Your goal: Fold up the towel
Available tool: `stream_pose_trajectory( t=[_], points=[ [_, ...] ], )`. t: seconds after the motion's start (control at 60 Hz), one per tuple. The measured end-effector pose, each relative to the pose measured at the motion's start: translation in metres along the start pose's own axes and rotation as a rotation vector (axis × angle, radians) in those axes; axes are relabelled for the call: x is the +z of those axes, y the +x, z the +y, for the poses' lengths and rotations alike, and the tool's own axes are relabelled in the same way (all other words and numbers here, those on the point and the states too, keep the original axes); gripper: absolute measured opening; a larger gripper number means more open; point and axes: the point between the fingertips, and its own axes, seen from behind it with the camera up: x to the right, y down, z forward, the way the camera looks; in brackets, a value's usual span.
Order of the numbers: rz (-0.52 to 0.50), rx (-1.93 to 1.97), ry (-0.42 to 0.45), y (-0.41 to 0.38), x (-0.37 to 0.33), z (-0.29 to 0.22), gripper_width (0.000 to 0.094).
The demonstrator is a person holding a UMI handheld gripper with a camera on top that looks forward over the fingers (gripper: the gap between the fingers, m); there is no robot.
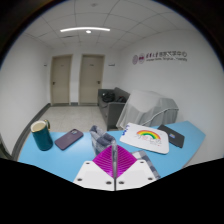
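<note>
Single tool-mounted view, raised above the bench (60, 160), faces forward along the fingers (103, 165) toward two far doors (62, 80).

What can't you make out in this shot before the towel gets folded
- Claw, gripper view: whether the fingers hold anything; their tips hide what lies between them.
- Wall sign: lettering too small to read.
- Rainbow item on the blue table: towel or card, too small to tell.
- Dark flat item beside the green mug: too small to identify.
</note>
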Motion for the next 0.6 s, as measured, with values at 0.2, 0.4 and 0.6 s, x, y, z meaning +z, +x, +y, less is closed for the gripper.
stream_pose_trajectory(
  t=[0.2, 0.4, 0.6],
  points=[
    [0.059, 0.028, -0.187, 0.106, 0.06, 0.087, 0.0022],
    [-0.048, 0.063, -0.247, 0.13, 0.075, 0.127, 0.0119],
    [-0.248, 0.082, -0.206, 0.146, 0.029, 0.107, 0.0848]
  ],
)
